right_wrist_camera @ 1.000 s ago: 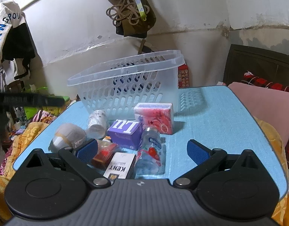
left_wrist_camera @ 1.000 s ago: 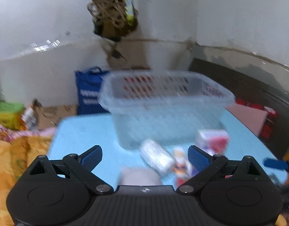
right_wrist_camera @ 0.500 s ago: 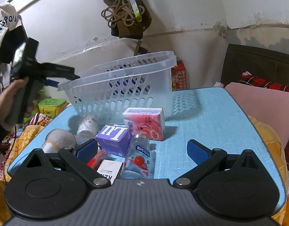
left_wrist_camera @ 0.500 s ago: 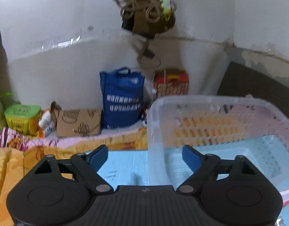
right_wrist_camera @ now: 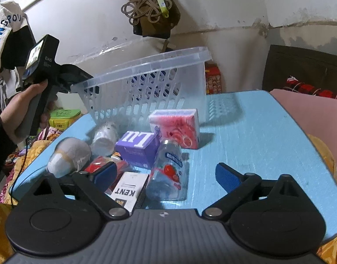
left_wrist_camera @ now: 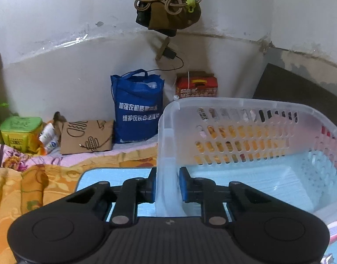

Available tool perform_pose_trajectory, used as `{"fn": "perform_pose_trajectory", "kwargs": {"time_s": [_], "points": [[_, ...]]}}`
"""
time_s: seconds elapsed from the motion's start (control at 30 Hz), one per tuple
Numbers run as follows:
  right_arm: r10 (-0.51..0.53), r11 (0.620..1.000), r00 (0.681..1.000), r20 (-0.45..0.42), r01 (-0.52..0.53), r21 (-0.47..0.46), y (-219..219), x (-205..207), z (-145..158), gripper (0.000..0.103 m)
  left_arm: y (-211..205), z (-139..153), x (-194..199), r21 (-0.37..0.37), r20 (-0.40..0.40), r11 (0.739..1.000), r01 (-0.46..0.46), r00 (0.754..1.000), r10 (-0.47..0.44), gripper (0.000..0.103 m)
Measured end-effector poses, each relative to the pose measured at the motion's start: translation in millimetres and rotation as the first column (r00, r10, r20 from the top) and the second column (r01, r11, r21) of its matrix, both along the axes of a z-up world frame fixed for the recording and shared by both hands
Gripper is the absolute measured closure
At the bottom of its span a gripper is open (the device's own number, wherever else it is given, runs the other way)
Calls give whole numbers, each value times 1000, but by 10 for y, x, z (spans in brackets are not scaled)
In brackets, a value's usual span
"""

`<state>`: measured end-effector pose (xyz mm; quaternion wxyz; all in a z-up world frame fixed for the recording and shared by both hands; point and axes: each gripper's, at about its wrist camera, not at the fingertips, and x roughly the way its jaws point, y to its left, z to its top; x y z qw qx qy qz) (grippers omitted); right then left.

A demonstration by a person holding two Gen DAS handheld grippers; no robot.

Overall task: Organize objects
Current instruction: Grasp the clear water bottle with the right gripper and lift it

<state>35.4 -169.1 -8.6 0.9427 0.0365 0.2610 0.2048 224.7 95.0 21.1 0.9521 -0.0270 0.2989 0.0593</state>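
My left gripper [left_wrist_camera: 167, 186] is shut on the near left rim of a clear plastic basket [left_wrist_camera: 245, 105], which is empty inside. In the right wrist view the basket [right_wrist_camera: 151, 66] tilts, its left end raised off the blue table [right_wrist_camera: 252, 132]. My right gripper [right_wrist_camera: 166, 172] is open and empty, low over a pile of objects: a white KENT box [right_wrist_camera: 129, 192], a strawberry drink bottle [right_wrist_camera: 168, 171], a purple LU box [right_wrist_camera: 138, 146], a pink tissue pack [right_wrist_camera: 175, 127], a white cup [right_wrist_camera: 103, 137], a grey-white pouch [right_wrist_camera: 69, 156] and a red packet [right_wrist_camera: 98, 165].
Beyond the table's far edge stand a blue bag [left_wrist_camera: 137, 110], a red box [left_wrist_camera: 197, 87], a cardboard bag [left_wrist_camera: 87, 136] and a green tub [left_wrist_camera: 21, 129]. Orange bedding [left_wrist_camera: 25, 184] lies at the left. A pink cushion [right_wrist_camera: 311, 114] borders the table's right side.
My left gripper moved from the pile to the basket's left rim, closed on it and tilted the basket up. My right gripper stayed open over the pile.
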Motion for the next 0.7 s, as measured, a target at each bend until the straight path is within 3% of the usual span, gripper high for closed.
{"fn": "perform_pose_trajectory", "kwargs": {"time_s": [0.2, 0.37, 0.7], "points": [[-20, 1000, 999, -25, 20, 1, 32, 69, -72, 20, 23, 2, 8, -6, 7, 1000, 3, 1000, -3, 79], [-30, 999, 998, -57, 29, -15, 95, 145, -124, 41, 34, 3, 11, -7, 13, 1000, 9, 1000, -9, 79], [-87, 996, 994, -70, 85, -30, 75, 240, -113, 44, 39, -4, 13, -15, 20, 1000, 8, 1000, -8, 79]]}}
